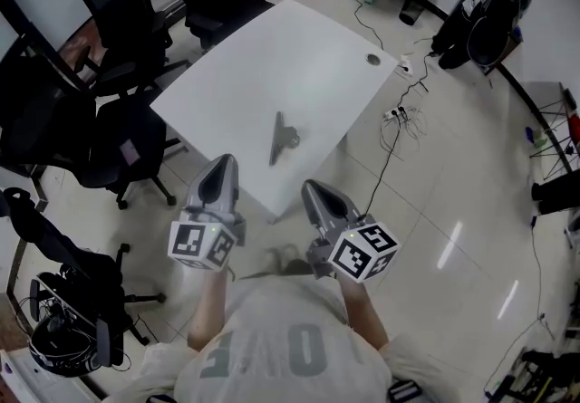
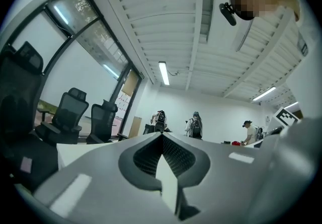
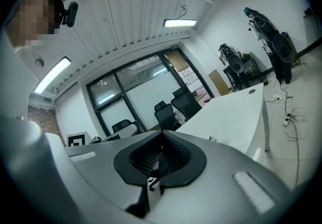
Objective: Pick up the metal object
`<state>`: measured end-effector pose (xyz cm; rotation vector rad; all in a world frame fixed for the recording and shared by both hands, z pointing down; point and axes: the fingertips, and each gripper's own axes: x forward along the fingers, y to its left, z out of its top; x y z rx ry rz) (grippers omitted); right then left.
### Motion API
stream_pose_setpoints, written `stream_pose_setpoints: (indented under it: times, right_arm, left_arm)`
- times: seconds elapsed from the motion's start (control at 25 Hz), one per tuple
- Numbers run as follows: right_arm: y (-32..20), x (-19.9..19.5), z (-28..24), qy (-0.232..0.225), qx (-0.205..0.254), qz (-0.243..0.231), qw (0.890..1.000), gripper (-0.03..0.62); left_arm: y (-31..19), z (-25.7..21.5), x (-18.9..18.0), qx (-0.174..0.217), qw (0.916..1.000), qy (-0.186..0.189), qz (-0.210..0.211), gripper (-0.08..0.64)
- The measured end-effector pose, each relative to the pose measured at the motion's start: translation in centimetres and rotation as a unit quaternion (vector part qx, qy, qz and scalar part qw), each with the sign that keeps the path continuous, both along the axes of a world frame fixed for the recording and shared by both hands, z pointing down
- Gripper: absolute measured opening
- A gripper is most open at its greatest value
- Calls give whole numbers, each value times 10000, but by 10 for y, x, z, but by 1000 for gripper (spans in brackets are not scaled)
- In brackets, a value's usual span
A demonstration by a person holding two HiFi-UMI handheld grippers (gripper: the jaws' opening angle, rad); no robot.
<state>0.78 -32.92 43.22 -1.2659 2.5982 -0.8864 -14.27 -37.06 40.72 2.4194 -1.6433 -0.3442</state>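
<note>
The metal object (image 1: 283,138), a slim grey clip-like piece, lies flat near the front edge of the white table (image 1: 272,57). Both grippers hang in front of the table, above the floor, and point toward it. My left gripper (image 1: 226,161) is short of the table's near corner and to the left of the object, with its jaws shut and nothing between them. My right gripper (image 1: 311,186) is lower and to the right, also shut and empty. In the left gripper view the closed jaw tips (image 2: 162,135) meet against the room; in the right gripper view the tips (image 3: 161,133) meet beside the table (image 3: 231,112).
Several black office chairs (image 1: 122,3) crowd the table's left and far sides. A round cable hole (image 1: 372,59) sits near the table's right corner. Cables and a power strip (image 1: 399,111) trail on the tiled floor at the right. A rack with bags (image 1: 485,12) stands at the back right.
</note>
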Motion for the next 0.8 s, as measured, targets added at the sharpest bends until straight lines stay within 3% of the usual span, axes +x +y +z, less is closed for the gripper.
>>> stream_pose_setpoints:
  times: [0.28,0.36,0.48,0.6,0.8]
  right_arm:
    - [-64,3,14,101,126,115,9998,8]
    - [-89,3,44,111,-191,166,9996,21]
    - [-122,6,89,-23,-764,348,9965,124]
    - [-155,12,128,-325,-1290,769,9881,173]
    - [-182,14,185,-42,-1909,1287,9731,230]
  left_arm:
    - [-24,0,12,54,9998,-189,92,2]
    - [-25,7,12,0,9994,-325,122,2]
    - [-24,16,7,-138,9992,-366,96,2]
    - [-29,22,-3,-200,9991,-360,-45,2]
    - [-36,42,-24,-487,9979,-336,-268,2]
